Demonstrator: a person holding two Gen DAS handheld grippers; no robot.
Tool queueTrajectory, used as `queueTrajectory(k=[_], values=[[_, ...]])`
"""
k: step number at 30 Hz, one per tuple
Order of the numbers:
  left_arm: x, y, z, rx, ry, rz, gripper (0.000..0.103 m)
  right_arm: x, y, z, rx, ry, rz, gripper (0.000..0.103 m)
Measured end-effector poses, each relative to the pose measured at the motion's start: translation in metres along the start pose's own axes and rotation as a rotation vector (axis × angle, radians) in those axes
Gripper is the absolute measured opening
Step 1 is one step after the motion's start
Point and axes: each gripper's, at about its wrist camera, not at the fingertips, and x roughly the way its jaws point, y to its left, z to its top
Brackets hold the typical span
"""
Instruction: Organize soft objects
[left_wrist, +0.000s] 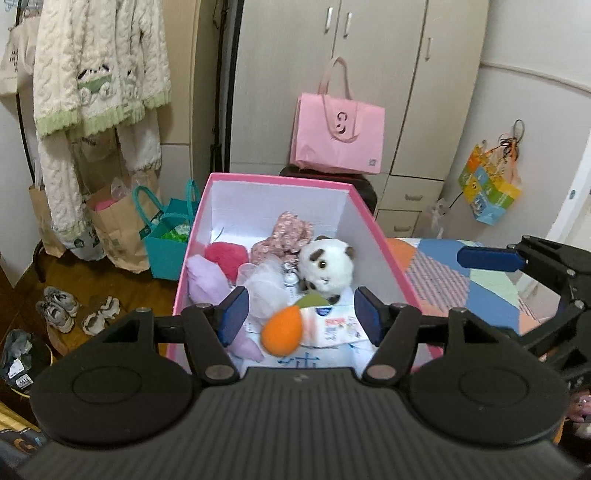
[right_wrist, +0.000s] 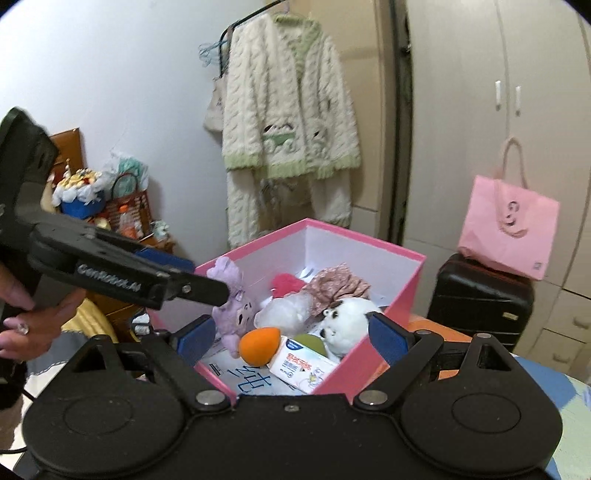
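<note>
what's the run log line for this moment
left hand-held gripper open over pink box | right hand-held gripper open, empty | orange plush in box

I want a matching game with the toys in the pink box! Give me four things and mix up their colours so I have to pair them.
Things:
1. egg-shaped toy
2. panda plush
3. bunny plush
4. fluffy ball

Colours:
A. lilac
B. hot pink
C. orange
D. white with dark patches

All four lie inside the pink box.

Pairs: 1-C, 2-D, 3-A, 4-B
</note>
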Motion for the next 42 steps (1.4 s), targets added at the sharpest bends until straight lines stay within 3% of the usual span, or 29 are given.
queueTrajectory(k=[8, 15, 25, 34, 36, 39, 42], values=[[-0.03, -0.028, -0.029, 0.008, -0.052, -0.013, 0.065, -0.044, -0.003, -0.031, 0.118, -0.092, -0.068, 0.093], [-0.041, -0.055, -0.043, 0.021, -0.075, -0.032, 0.066, -0.075, -0.017, -0.046, 0.178, -0.078, -0.212, 0.093], [-0.049, -0.092, -0.067, 0.042, -0.146, 0.016, 0.07, -0.119, -0.022, -0.075, 0.217, -0.142, -0.35, 0.101], [-0.038, -0.11, -0.08, 0.043, -0.161, 0.023, 0.085, -0.128, -0.036, -0.095, 0.281, -0.078, -0.436, 0.103], [-0.036, -0.112, -0.081, 0.05, -0.167, 0.034, 0.095, -0.128, -0.039, -0.098, 0.3, -0.063, -0.462, 0.103], [-0.038, -0.112, -0.087, 0.036, -0.206, 0.08, 0.103, -0.128, -0.043, -0.103, 0.335, -0.059, -0.464, 0.103], [-0.038, -0.116, -0.092, 0.067, -0.208, 0.138, 0.103, -0.132, -0.042, -0.11, 0.361, -0.082, -0.453, 0.103]])
